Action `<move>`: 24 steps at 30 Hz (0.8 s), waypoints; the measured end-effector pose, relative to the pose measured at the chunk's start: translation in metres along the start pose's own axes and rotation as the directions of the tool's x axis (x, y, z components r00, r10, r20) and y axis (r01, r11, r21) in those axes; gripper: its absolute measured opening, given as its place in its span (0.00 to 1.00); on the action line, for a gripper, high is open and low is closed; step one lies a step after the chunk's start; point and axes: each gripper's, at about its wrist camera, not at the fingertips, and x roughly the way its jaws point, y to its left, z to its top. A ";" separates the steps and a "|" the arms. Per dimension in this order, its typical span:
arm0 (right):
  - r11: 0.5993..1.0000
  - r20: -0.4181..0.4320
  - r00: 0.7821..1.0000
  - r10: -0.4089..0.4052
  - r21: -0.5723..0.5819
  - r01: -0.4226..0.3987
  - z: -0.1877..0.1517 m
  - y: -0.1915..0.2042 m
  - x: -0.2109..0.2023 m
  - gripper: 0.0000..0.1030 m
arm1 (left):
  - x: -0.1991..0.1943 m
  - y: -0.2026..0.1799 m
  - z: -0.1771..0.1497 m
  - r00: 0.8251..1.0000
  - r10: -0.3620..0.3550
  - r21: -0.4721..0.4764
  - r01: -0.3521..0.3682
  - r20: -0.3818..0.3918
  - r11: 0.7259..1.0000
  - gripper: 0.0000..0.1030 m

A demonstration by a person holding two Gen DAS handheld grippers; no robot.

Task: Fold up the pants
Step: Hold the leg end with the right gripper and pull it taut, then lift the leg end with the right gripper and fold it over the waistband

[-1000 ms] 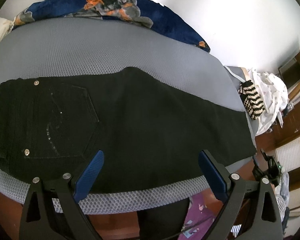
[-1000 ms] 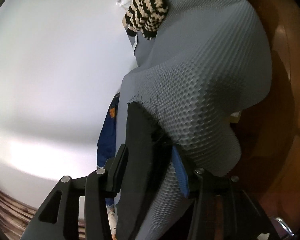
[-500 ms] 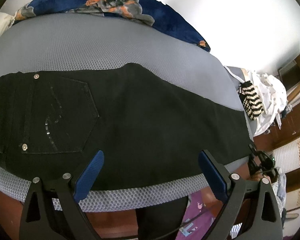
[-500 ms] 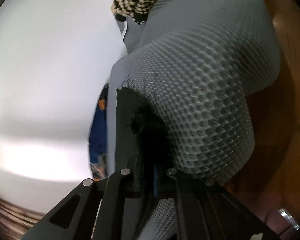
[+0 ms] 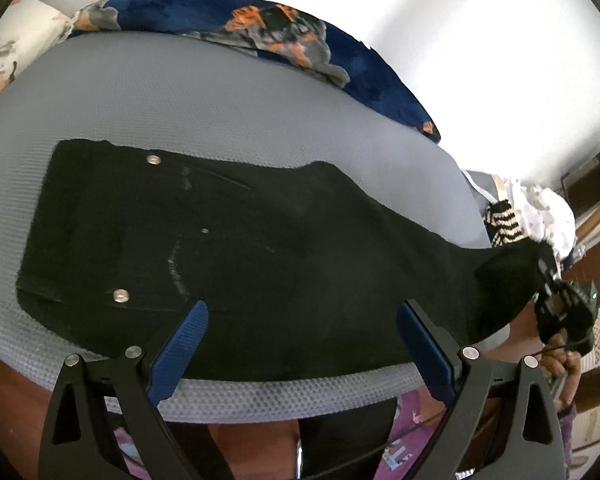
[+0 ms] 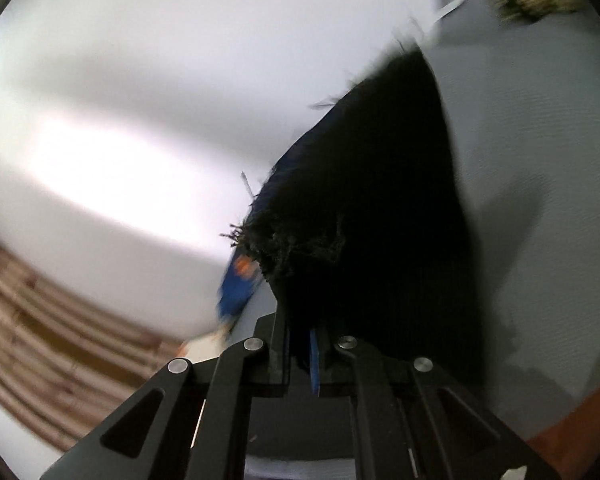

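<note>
Denim, by the look of it: the black pants lie flat along the near edge of a grey, honeycomb-textured mattress pad, waistband to the left of the left wrist view, legs running off to the right. I would judge them soft but fairly weighty, with enough body to hold a crease and not at all slippery or delicate. The hem and the waistband look like the sensible places to take hold, since a pinch there gathers both layers.

They are already doubled leg over leg. A back pocket faces up with two silver rivets and a faint line of small studs, and the hem is frayed, with loose threads sticking out.

The right gripper has its fingers closed tight on that frayed hem, the cloth caught between the blue pads. In the left wrist view the leg end is raised off the pad at the far right, beside the person's hand. The right wrist picture is blurred.

The left gripper hovers over the near edge of the pants about mid-thigh, its blue-padded fingers spread wide with nothing between them.

Behind the pad lies a dark blue blanket with orange and grey flowers; a black-and-cream striped knit sits past the foot end.
</note>
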 end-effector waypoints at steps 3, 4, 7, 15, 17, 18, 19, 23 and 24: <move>0.998 -0.109 0.993 0.048 -0.041 -0.053 -0.035 0.034 0.053 0.07 | -0.006 0.012 0.001 1.000 0.009 -0.006 -0.009 0.011 1.000 0.92; 0.996 -0.148 0.988 0.054 -0.058 -0.063 -0.048 0.042 0.071 0.07 | -0.008 0.017 0.001 1.000 0.011 -0.011 -0.011 0.012 1.000 0.92; 0.993 -0.280 0.960 0.027 -0.103 -0.057 -0.097 0.055 0.126 0.07 | -0.011 0.034 0.002 1.000 0.025 -0.031 -0.024 0.012 0.999 0.92; 0.965 -0.437 0.881 -0.182 -0.250 0.076 -0.177 0.034 0.186 0.07 | -0.010 0.072 -0.001 1.000 0.015 -0.114 -0.015 -0.002 0.993 0.92; 0.956 -0.427 0.884 -0.188 -0.284 0.067 -0.180 0.041 0.183 0.07 | -0.010 0.074 -0.003 1.000 0.012 -0.120 -0.012 0.001 0.993 0.92; 0.949 -0.421 0.886 -0.195 -0.308 0.062 -0.181 0.047 0.181 0.07 | -0.009 0.075 -0.003 1.000 0.011 -0.121 -0.011 -0.001 0.993 0.92; 0.944 -0.419 0.886 -0.200 -0.326 0.059 -0.182 0.050 0.180 0.07 | -0.007 0.075 -0.003 1.000 0.008 -0.121 -0.009 -0.006 0.993 0.92; 0.922 -0.432 0.871 -0.235 -0.383 0.058 -0.188 0.057 0.180 0.08 | -0.004 0.071 -0.008 1.000 0.000 -0.110 -0.003 -0.020 0.994 0.92; 0.913 -0.433 0.867 -0.247 -0.404 0.058 -0.190 0.057 0.180 0.08 | -0.004 0.069 -0.010 1.000 0.002 -0.102 -0.004 -0.023 0.995 0.92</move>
